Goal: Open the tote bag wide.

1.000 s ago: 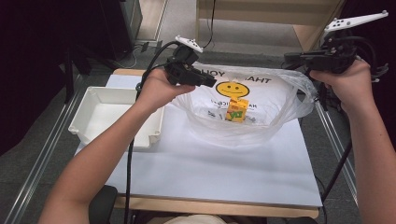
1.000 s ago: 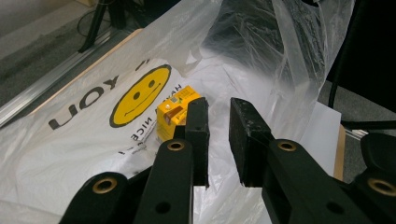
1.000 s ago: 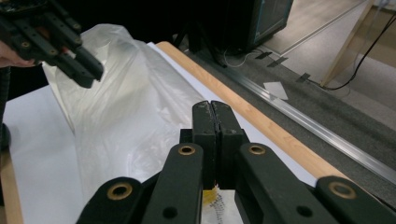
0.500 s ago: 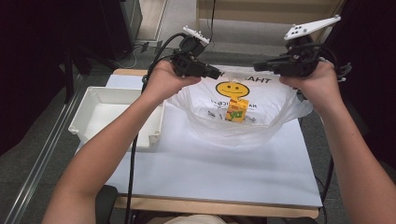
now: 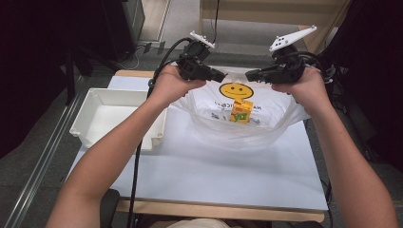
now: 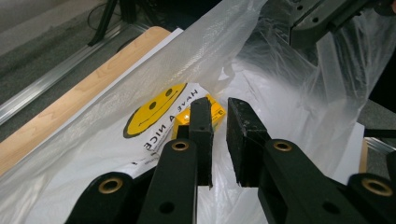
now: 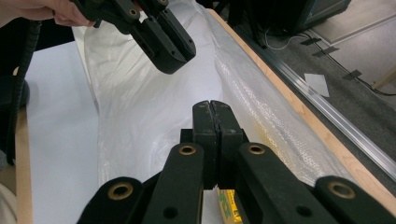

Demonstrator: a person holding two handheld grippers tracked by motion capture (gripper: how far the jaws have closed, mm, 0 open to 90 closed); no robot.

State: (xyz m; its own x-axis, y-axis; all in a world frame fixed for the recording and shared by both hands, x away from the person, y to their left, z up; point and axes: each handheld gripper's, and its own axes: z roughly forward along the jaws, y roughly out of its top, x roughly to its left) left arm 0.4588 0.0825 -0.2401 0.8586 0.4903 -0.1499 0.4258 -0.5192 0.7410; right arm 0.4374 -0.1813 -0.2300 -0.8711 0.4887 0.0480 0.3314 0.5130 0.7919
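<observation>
A clear plastic bag [image 5: 223, 130] printed with a yellow smiley face hangs stretched between my two grippers above the table. A yellow carton [image 5: 241, 112] stands inside it. My left gripper [image 5: 219, 76] holds the bag's left rim; in the left gripper view its jaws [image 6: 218, 103] stand a narrow gap apart, with the smiley and the carton [image 6: 215, 108] beyond them. My right gripper [image 5: 251, 75] faces it from the right, close to it, pinching the right rim. In the right gripper view its jaws [image 7: 210, 105] press flat together over the film [image 7: 140, 116], with the left gripper [image 7: 168, 46] just ahead.
A white tray [image 5: 90, 130] sits on the table's left side, under my left forearm. The white table top [image 5: 214, 180] stretches in front of the bag. A wooden edge [image 7: 299, 116] and a metal rail run along the far side, with cables on the floor beyond.
Both hands have come inward toward each other above the bag, the right one moving further left and lower. The bag's mouth has narrowed and its sides have drawn up.
</observation>
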